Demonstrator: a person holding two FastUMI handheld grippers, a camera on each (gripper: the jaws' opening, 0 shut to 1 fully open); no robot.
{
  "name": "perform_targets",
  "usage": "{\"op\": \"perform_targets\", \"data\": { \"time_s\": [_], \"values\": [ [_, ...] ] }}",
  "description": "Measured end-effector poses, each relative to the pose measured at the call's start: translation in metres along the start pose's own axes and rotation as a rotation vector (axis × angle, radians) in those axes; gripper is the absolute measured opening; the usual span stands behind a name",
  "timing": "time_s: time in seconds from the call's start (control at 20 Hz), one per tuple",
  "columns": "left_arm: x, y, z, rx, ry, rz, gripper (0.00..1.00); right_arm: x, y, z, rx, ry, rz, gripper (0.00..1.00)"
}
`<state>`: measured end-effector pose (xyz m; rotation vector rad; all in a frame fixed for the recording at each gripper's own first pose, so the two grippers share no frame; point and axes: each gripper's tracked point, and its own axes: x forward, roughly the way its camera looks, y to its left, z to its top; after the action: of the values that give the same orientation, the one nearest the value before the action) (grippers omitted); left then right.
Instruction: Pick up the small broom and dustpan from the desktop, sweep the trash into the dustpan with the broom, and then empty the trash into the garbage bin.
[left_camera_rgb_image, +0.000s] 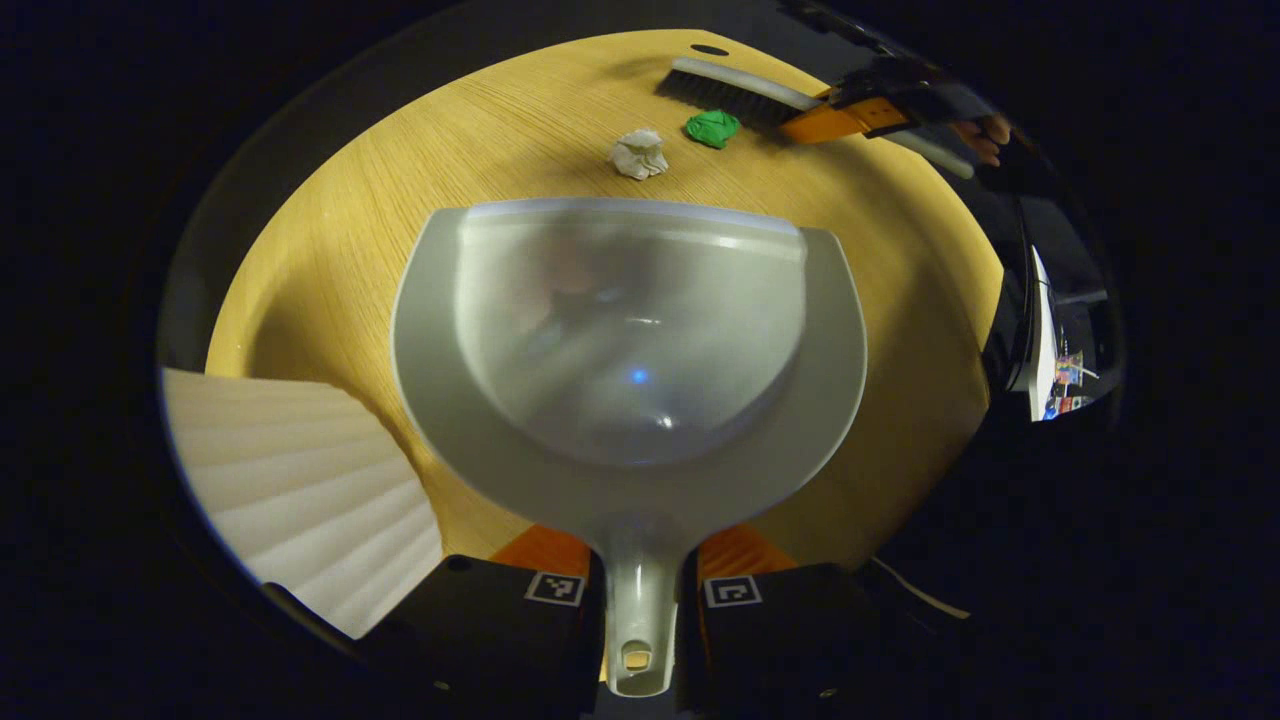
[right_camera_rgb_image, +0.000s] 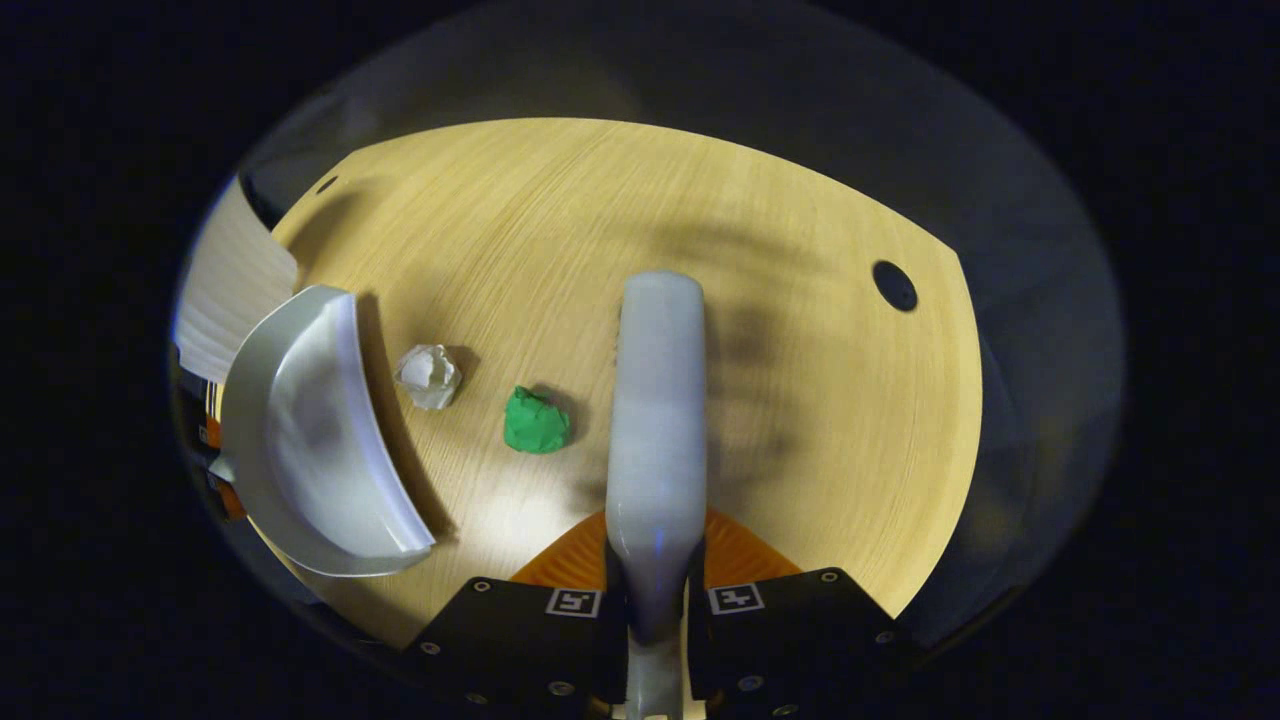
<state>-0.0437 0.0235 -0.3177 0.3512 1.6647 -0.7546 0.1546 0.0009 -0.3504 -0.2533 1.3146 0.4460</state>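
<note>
1. Left gripper view: left gripper (left_camera_rgb_image: 640, 590) clamped on dustpan (left_camera_rgb_image: 630, 340) handle, pan empty, mouth toward white paper wad (left_camera_rgb_image: 639, 154) and green wad (left_camera_rgb_image: 712, 128) on desktop (left_camera_rgb_image: 330, 260); garbage bin (left_camera_rgb_image: 300, 480) beside.
2. Right gripper view: right gripper (right_camera_rgb_image: 655, 600) clamped on broom (right_camera_rgb_image: 656, 400) handle, just beside wads. Pickup done; sweeping, emptying outstanding.

A staged recording booth, dimly lit: a round light-wood bench (right_camera_rgb_image: 800, 400) with cable holes (right_camera_rgb_image: 894, 285), dark surroundings, and a white ribbed bin (left_camera_rgb_image: 290, 490) beside it.
</note>
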Motion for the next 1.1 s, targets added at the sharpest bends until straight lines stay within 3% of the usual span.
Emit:
{"op": "perform_targets", "data": {
  "time_s": [0.3, 0.5, 0.65, 0.85, 0.95, 1.1],
  "values": [
    [-0.004, 0.004, 0.0, 0.118, 0.032, -0.03, 0.29, -0.001, 0.046, 0.002, -0.12, 0.052, 0.188, 0.24],
    [-0.002, 0.003, -0.002, 0.159, 0.025, -0.057, 0.29, -0.016, 0.089, 0.007, -0.258, 0.076, 0.362, 0.24],
    [-0.009, 0.009, -0.005, 0.162, 0.019, -0.075, 0.29, -0.028, 0.107, 0.021, -0.332, 0.082, 0.451, 0.24],
    [-0.004, 0.015, -0.002, 0.111, -0.005, -0.057, 0.29, -0.048, 0.089, 0.035, -0.339, 0.11, 0.504, 0.24],
    [-0.001, 0.008, -0.012, 0.065, -0.016, -0.059, 0.29, -0.043, 0.112, 0.013, -0.329, 0.096, 0.512, 0.24],
    [0.004, -0.003, -0.015, 0.013, -0.058, -0.062, 0.29, -0.042, 0.096, 0.032, -0.281, 0.063, 0.467, 0.24]
  ]
}}
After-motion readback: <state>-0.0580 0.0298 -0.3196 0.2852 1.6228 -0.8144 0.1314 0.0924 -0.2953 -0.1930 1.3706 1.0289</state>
